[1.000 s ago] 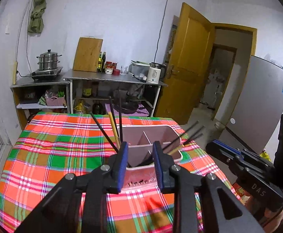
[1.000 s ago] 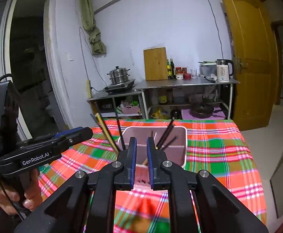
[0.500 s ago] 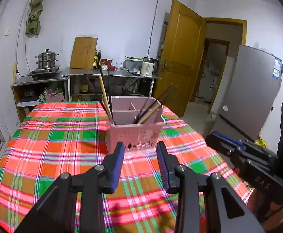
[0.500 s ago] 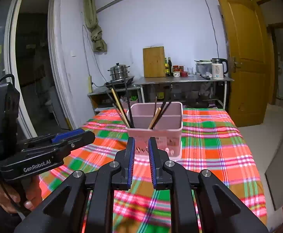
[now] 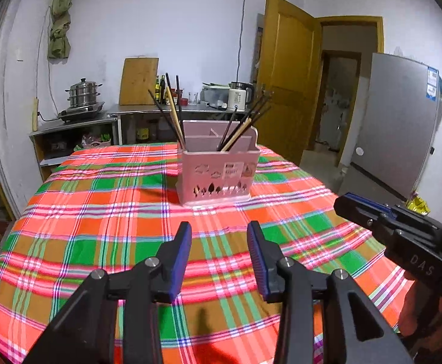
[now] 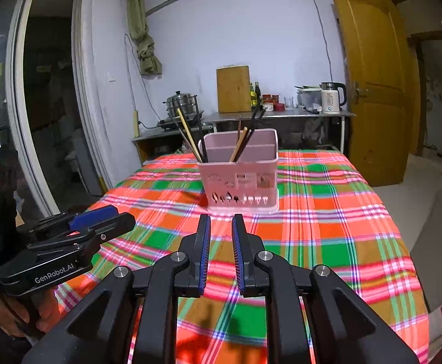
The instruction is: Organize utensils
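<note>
A pink utensil holder [image 5: 217, 170] stands upright on the plaid tablecloth [image 5: 99, 212], with several dark and wooden chopsticks [image 5: 172, 112] leaning in its compartments. It also shows in the right wrist view [image 6: 240, 176] with the chopsticks [image 6: 190, 136]. My left gripper [image 5: 219, 239] is open and empty, well short of the holder. My right gripper [image 6: 221, 227] has its jaws a small gap apart and holds nothing, just in front of the holder.
The other gripper shows at the right edge in the left wrist view [image 5: 403, 242] and at the left in the right wrist view [image 6: 69, 242]. A steel counter [image 6: 281, 115] with a kettle, bottles and cutting board stands behind. A wooden door [image 6: 372, 75] is at right.
Both grippers have pulled back and lowered from over the holder to the near side of the table. The left jaws have opened wider. The holder and chopsticks stay put.
</note>
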`<state>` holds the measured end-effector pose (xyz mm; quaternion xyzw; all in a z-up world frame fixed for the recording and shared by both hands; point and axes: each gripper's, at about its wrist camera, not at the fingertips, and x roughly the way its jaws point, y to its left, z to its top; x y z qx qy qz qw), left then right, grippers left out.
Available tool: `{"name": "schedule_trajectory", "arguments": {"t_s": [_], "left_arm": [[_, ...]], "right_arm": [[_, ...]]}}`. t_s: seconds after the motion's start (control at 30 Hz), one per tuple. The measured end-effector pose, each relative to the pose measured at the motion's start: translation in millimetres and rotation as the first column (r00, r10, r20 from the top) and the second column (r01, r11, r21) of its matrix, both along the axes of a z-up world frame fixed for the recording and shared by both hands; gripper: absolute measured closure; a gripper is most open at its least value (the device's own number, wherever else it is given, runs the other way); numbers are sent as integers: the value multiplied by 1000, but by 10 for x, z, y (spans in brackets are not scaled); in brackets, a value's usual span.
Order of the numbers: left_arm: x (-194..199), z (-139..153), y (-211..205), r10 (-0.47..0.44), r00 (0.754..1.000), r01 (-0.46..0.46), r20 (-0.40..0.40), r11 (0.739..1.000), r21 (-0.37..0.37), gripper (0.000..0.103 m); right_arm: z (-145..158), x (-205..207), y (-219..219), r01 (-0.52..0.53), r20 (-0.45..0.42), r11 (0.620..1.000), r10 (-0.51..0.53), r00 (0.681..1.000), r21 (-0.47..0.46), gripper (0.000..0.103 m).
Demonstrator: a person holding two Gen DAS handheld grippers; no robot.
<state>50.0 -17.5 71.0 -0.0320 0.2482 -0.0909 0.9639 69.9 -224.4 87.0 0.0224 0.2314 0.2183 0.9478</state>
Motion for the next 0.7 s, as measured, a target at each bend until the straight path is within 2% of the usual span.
{"name": "schedule_trajectory", "arguments": {"t_s": [0.33,0.7], "left_arm": [[-48,-209,-38,27,999,-27,20,999,22,63],[-3,-321,-72,41,999,-42,29,999,30,63]], "right_arm": [[-272,-42,-41,50,-12,998,-51,999,-36,88],[-369,-8,-25,66,-6,996,-66,998,-55,88]]}}
